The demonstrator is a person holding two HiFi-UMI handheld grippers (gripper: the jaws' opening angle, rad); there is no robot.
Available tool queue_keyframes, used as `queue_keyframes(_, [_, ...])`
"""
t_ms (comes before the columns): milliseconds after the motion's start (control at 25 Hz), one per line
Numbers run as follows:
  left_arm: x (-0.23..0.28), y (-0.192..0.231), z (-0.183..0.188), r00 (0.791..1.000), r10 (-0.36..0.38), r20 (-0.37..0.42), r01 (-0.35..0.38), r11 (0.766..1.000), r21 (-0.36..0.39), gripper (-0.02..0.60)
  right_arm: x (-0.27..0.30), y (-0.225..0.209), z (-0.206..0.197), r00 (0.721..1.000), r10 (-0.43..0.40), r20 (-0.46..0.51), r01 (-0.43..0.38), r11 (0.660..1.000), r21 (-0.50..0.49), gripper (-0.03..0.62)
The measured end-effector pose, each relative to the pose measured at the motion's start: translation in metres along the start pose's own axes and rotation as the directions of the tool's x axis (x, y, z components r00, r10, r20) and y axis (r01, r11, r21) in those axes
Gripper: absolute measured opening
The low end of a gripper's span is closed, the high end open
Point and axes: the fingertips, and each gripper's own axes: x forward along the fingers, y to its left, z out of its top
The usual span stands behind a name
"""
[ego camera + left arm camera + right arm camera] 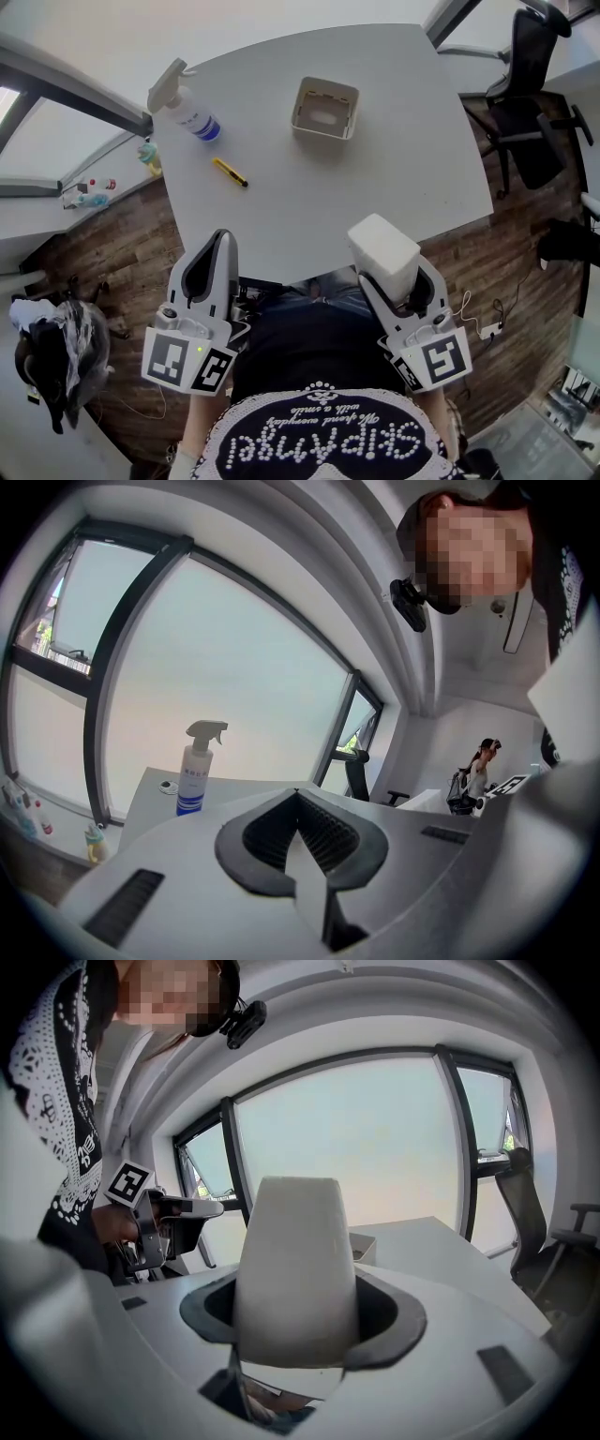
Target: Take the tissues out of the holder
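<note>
The beige tissue holder point(324, 108) stands with nothing in it on the far part of the white table point(375, 187); its corner also shows in the right gripper view point(364, 1244). A white block of tissues point(382, 251) is held upright in my right gripper point(392, 274), close to my body at the table's near edge. In the right gripper view the tissue block point(295, 1269) fills the gap between the jaws of the gripper point(295, 1335). My left gripper point(223, 242) hovers at the near left edge with its jaws together and nothing in them point(298, 803).
A white spray bottle point(187, 111) with a blue label and a yellow cutter point(230, 172) lie on the table's left side. A black office chair point(527, 94) stands at the right. Small bottles sit on the windowsill point(89, 192) at left.
</note>
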Motion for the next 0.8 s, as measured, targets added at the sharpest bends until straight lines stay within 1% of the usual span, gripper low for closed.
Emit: queue_keyframes(800, [0.0002,0.0008,-0.002,1.0,-0.004,-0.008,0.004,1.0,-0.008,0.002,-0.0066,-0.0029,-0.0068,1.0,-0.009,0.005,0.008,0.998,0.061,0.279])
